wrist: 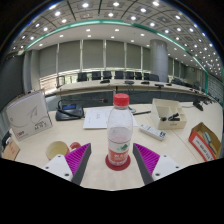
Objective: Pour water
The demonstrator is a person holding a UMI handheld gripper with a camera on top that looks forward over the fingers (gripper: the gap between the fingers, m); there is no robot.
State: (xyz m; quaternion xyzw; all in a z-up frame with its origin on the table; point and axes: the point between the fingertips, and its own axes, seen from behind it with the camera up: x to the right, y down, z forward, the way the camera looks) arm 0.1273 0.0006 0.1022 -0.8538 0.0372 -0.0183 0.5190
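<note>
Fingers [113,160] spread wide flank a capped water bottle [119,130] standing on the table [60,140], gaps either side; an off-centre squeeze could tip the tall bottle.

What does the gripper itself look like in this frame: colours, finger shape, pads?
The gripper shows two fingers: pale, whitish outer bodies, each with a magenta-purple pad on its inner face. The pads are wedge-shaped and look ribbed, tapering forward. No cables, markings, hand or sleeve are visible.
</note>
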